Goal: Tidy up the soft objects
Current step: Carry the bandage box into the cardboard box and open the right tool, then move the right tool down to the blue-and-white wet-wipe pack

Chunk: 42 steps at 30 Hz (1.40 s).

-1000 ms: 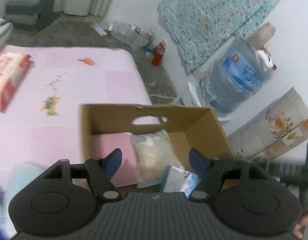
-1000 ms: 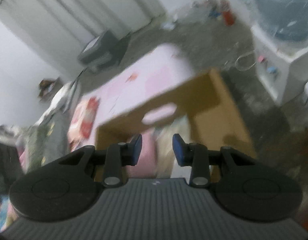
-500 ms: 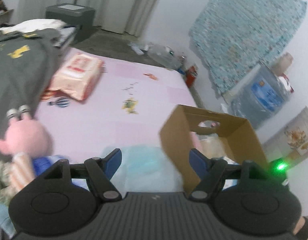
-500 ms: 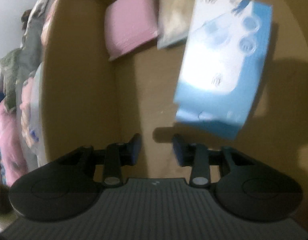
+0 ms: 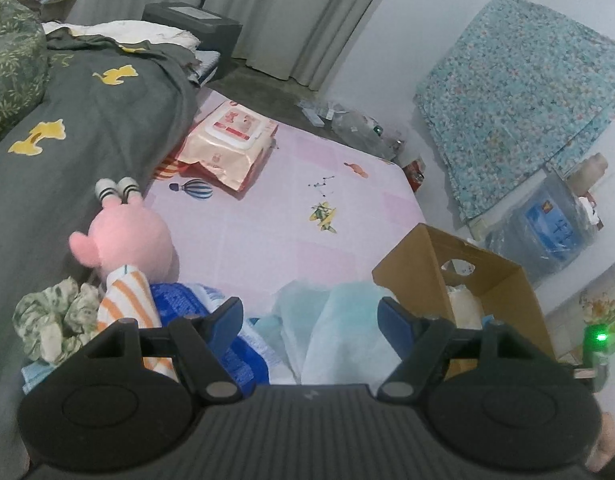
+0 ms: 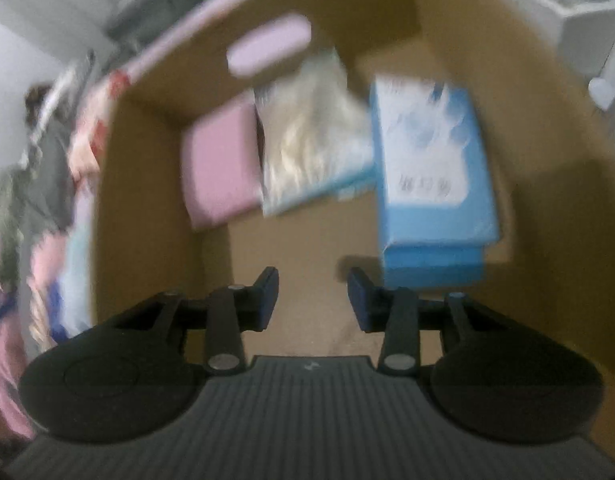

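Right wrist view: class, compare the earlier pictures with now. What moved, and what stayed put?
The blue pack now lies in the cardboard box beside the pink pad and the clear packet. The right hand-held gripper is empty, jaws opening. The pad and packet kept their places.

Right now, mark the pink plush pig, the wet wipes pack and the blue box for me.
pink plush pig (image 5: 127, 236): left wrist view, on its pink head.
wet wipes pack (image 5: 229, 138): left wrist view, on its top face by the lid.
blue box (image 6: 431, 168): right wrist view, on its printed top face.
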Motion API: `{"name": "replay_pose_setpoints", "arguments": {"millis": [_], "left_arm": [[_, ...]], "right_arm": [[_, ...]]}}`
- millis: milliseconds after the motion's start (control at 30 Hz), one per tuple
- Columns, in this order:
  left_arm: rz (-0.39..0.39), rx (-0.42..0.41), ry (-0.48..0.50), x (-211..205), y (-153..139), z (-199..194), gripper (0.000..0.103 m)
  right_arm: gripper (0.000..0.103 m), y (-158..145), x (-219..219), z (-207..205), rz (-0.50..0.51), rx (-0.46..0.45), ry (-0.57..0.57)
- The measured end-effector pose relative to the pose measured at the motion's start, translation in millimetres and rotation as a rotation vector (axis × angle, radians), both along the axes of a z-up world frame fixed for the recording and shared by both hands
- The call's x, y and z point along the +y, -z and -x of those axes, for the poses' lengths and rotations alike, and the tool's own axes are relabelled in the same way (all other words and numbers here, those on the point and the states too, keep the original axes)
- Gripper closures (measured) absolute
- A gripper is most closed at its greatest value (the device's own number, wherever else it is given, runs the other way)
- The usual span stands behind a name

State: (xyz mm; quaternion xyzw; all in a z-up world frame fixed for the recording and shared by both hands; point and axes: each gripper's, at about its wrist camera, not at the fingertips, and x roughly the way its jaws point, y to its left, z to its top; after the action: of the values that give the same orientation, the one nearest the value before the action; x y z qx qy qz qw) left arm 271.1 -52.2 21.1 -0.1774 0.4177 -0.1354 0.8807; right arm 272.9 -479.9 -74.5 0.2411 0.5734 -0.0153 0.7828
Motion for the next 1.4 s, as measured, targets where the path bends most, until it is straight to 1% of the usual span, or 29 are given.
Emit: {"name": "replay_pose_setpoints", "arguments": {"millis": [67, 133, 167, 200, 300, 333, 400, 433, 600, 700, 733, 800, 933, 1033, 1100, 1167, 1267, 1333, 1400], "left_arm": [[0.004, 0.002, 0.001, 1.3, 1.9, 4.9, 0.028], [0.003, -0.002, 0.004, 2.8, 3.9, 9.4, 0.028], [-0.002, -0.005, 0.001, 3.5, 5.0, 11.0, 0.028], [-0.006, -0.007, -0.003, 3.8, 6.3, 12.0, 0.028], [-0.001, 0.001, -0.010, 7.1, 11.1, 13.1, 0.028], [0.004, 0.005, -0.011, 8.5, 12.9, 13.9, 0.028], [0.006, 0.007, -0.013, 11.9, 15.3, 15.4, 0.028], [0.003, 0.008, -0.014, 13.5, 16.1, 15.7, 0.028], [-0.023, -0.013, -0.026, 22.0, 17.6, 20.2, 0.023], [-0.066, -0.033, -0.041, 26.8, 18.5, 26.4, 0.022], [-0.078, -0.041, -0.050, 29.2, 18.4, 29.4, 0.022], [-0.099, -0.059, -0.069, 36.6, 17.5, 37.7, 0.021], [-0.164, -0.100, -0.103, 50.0, 13.0, 56.3, 0.021], [-0.206, -0.125, -0.123, 57.3, 9.5, 69.8, 0.021], [-0.213, -0.132, -0.136, 60.5, 9.3, 78.6, 0.021], [-0.212, -0.135, -0.142, 61.0, 11.0, 85.8, 0.021], [-0.187, -0.146, -0.123, 58.6, 14.1, 93.9, 0.021], [-0.163, -0.147, -0.088, 52.5, 16.8, 94.5, 0.022], [-0.146, -0.145, -0.045, 42.7, 18.1, 92.4, 0.029]], "right_arm": [[0.065, 13.3, 2.5, -4.5, 0.049, 0.034, 0.009], [0.066, 21.5, -2.9, -4.3, 0.087, 0.046, 0.039], [0.066, 20.7, -6.0, -4.8, 0.086, 0.028, 0.048], [0.067, 18.3, -6.5, -6.8, 0.124, 0.012, 0.051], [0.066, 8.3, -2.9, -11.8, 0.164, -0.093, 0.034], [0.066, 5.6, -1.4, -12.8, 0.174, -0.101, 0.035], [0.065, 1.4, 2.1, -13.6, 0.155, -0.109, 0.033], [0.064, -2.2, -2.9, -9.1, 0.140, -0.109, 0.031], [0.062, -4.9, -12.1, 5.3, 0.082, -0.065, 0.048], [0.061, -6.1, -18.9, 2.1, 0.122, -0.063, 0.065], [0.061, -7.3, -24.6, 0.5, 0.115, -0.063, 0.073], [0.060, -17.6, -23.8, 1.3, 0.075, -0.084, 0.076], [0.054, -49.8, -5.9, -2.1, 0.031, -0.165, 0.008], [0.053, -77.7, 24.5, -3.0, -0.001, -0.244, -0.087], [0.051, -94.5, 49.1, -5.3, -0.033, -0.288, -0.159], [0.050, -105.7, 75.9, -10.9, -0.085, -0.313, -0.231], [0.049, -111.8, 117.0, -23.4, -0.197, -0.296, -0.335], [0.048, -110.3, 145.5, -36.8, -0.287, -0.252, -0.396], [0.047, -101.4, 176.4, -52.8, -0.373, -0.191, -0.451]]}}
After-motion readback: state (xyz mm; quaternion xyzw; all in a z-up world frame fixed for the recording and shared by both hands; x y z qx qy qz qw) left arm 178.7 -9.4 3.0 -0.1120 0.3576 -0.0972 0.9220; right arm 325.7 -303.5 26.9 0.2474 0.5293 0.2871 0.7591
